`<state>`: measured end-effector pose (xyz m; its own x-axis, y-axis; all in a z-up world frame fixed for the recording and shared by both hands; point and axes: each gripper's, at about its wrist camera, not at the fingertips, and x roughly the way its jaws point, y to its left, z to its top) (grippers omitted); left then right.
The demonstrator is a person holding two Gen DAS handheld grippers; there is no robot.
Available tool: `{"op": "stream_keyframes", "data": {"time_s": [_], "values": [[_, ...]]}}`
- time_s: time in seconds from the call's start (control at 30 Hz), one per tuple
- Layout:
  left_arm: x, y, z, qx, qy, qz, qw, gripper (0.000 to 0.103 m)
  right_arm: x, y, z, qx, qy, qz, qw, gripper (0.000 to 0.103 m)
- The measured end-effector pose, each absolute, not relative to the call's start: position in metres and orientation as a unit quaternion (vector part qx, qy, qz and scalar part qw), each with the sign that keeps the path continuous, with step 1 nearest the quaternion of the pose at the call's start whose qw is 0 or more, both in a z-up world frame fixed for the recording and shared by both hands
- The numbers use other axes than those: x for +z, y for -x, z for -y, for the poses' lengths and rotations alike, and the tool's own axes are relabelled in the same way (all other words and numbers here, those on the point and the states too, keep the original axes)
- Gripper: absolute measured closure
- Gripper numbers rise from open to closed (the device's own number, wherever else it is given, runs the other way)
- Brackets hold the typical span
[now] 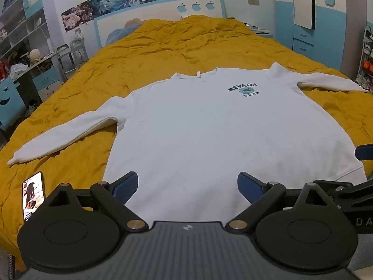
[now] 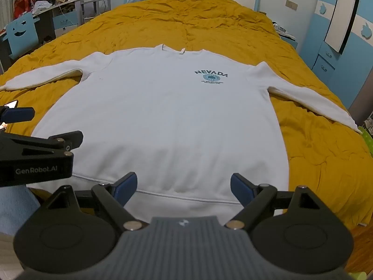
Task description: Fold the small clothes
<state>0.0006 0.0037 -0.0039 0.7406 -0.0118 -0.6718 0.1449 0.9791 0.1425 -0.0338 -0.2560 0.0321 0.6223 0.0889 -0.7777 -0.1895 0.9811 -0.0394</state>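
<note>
Small print under NEVADA logo unreadable & phone [image 1: 33, 194] half hidden behind left hand-held gripper [image 1: 187, 187]; it & right hand-held gripper [image 2: 184, 187] tilt down, both released, empty, over hem of white sweatshirt [image 1: 209, 135] spread flat at bed [image 1: 163, 44] foot edge.

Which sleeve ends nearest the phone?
The sleeve on the picture's left in the left wrist view: its cuff stops just short of the phone. The other sleeve runs off toward the wardrobe side.

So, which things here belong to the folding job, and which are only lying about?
For the job:
- white sweatshirt, spread flat, sleeves out
- left gripper, jaws open
- right gripper, jaws open

Lying about:
- phone on the yellow bedspread, beside the left sleeve
- desk with clutter
- blue wardrobe
</note>
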Motion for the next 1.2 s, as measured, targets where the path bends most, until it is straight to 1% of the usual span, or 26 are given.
{"op": "stream_keyframes", "data": {"time_s": [1.2], "values": [[-0.0023, -0.0005, -0.0049, -0.043, -0.091, -0.357, 0.929, 0.000, 0.0315, 0.0333, 0.2542, 0.080, 0.064, -0.429, 0.897, 0.020]]}}
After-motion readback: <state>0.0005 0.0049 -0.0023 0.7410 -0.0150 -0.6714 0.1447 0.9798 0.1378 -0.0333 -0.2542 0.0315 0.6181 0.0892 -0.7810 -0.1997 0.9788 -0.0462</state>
